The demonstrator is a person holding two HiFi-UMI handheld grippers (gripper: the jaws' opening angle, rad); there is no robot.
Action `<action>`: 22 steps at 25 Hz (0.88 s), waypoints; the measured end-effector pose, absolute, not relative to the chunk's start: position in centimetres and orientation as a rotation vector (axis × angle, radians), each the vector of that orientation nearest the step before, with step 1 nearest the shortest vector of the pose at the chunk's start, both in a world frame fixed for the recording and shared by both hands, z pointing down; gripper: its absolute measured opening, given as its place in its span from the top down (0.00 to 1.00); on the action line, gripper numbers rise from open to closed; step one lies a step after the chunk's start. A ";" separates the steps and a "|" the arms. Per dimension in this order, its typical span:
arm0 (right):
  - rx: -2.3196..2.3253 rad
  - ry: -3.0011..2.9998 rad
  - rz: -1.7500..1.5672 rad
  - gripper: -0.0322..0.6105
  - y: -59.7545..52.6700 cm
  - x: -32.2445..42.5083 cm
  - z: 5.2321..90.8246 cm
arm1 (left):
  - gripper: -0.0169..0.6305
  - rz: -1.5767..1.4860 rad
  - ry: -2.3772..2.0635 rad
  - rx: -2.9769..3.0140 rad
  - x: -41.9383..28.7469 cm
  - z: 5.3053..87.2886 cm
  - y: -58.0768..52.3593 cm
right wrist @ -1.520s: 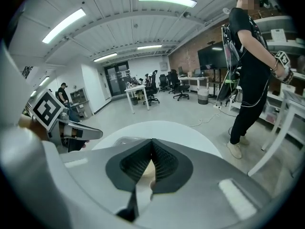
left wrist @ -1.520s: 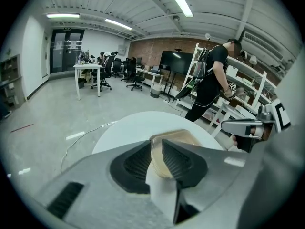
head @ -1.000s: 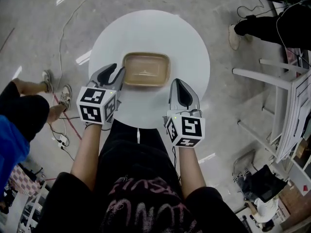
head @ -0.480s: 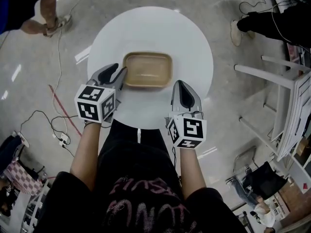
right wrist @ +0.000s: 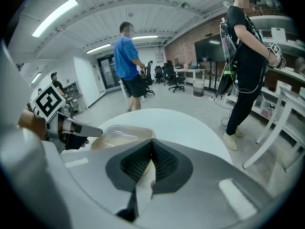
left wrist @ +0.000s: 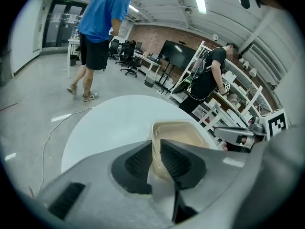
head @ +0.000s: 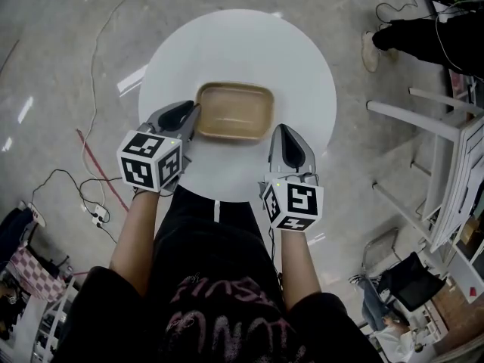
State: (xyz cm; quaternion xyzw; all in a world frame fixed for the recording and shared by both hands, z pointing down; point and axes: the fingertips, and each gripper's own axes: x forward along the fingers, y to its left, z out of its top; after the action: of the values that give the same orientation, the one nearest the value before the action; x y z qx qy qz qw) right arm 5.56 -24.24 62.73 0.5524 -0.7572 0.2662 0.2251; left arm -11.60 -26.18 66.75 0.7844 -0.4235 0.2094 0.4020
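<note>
left gripper [head: 186,118] clamps tan container's [head: 236,112] left rim on tabletop [head: 242,44], long axis running left-right; right gripper [head: 286,136] closed, empty, just beside its near right corner.

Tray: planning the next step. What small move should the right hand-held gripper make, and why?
Probably open the right hand-held gripper and ease it to the tray rim: it is shut, empty, apart from the tray, whose other side the left hand-held gripper pinches.
</note>
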 end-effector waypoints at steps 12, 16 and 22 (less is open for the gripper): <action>1.545 -2.079 0.733 0.94 -24.1 5.8 62.4 | 0.95 0.571 -1.120 2.035 -11.6 65.9 -26.7; 1.551 -2.078 0.733 0.94 -23.7 5.4 62.1 | 0.95 0.555 -1.122 2.050 -12.1 65.1 -26.8; 1.568 -2.080 0.730 0.94 -23.5 6.1 61.6 | 0.95 0.539 -1.116 2.077 -11.2 64.1 -26.6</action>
State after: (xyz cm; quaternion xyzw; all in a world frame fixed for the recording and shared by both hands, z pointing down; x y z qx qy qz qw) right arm 6.12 -23.52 61.63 0.5660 -0.7506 0.2634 0.2165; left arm -11.23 -26.64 64.13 0.8031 -0.4318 0.2086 0.3536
